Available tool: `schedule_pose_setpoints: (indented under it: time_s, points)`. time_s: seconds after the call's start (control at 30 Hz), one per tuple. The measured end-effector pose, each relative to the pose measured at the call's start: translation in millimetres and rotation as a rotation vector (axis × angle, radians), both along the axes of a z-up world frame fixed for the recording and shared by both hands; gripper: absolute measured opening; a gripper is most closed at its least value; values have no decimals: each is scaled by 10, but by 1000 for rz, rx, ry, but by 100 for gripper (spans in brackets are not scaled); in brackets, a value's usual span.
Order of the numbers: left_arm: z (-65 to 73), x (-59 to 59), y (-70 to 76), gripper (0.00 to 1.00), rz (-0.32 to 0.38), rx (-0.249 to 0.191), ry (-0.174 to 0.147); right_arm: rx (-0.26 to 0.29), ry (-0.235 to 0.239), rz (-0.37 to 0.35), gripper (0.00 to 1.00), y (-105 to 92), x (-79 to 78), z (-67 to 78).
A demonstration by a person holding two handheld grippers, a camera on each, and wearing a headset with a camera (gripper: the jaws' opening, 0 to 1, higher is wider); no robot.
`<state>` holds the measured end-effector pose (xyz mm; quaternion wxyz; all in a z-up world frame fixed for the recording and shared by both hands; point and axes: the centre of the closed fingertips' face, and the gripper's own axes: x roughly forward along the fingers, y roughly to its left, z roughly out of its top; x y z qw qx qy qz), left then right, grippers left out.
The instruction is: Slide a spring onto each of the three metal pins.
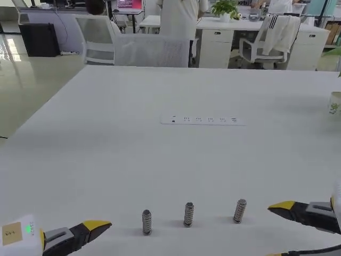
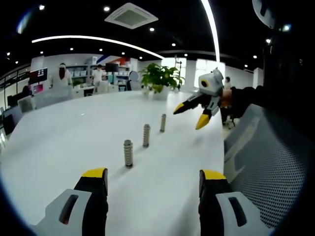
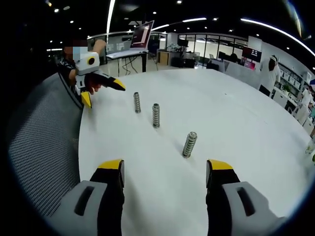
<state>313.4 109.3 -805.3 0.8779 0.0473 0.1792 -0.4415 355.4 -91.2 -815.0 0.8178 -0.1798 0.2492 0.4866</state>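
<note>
Standing in row on near side of power strip (image 1: 203,119): three springs (image 1: 188,214), each apparently already on pins (image 3: 191,134), rightmost leaning slightly. Task looks finished. Left gripper (image 2: 152,174) and right gripper (image 3: 165,167) nearer still than strip, jaws wide, empty.

Readable text: none anywhere.
Tag (image 1: 10,233) on left gripper (image 2: 153,174): one dark character, too small to read.
Power strip (image 1: 203,120): tiny marks beside the sockets, illegible.
Monitor (image 1: 129,4): pink screen, no legible text.
</note>
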Motion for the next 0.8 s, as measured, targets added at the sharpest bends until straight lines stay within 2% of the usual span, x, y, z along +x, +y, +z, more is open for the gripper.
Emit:
schedule_pose_setpoints:
  time_s: [0.27, 0.8]
  points:
    - [-26, 14, 9, 74, 7, 1, 12, 23, -27, -7, 75, -41, 46, 20]
    - [-53, 40, 21, 81, 25, 6, 28, 45, -12, -22, 81, -79, 60, -13]
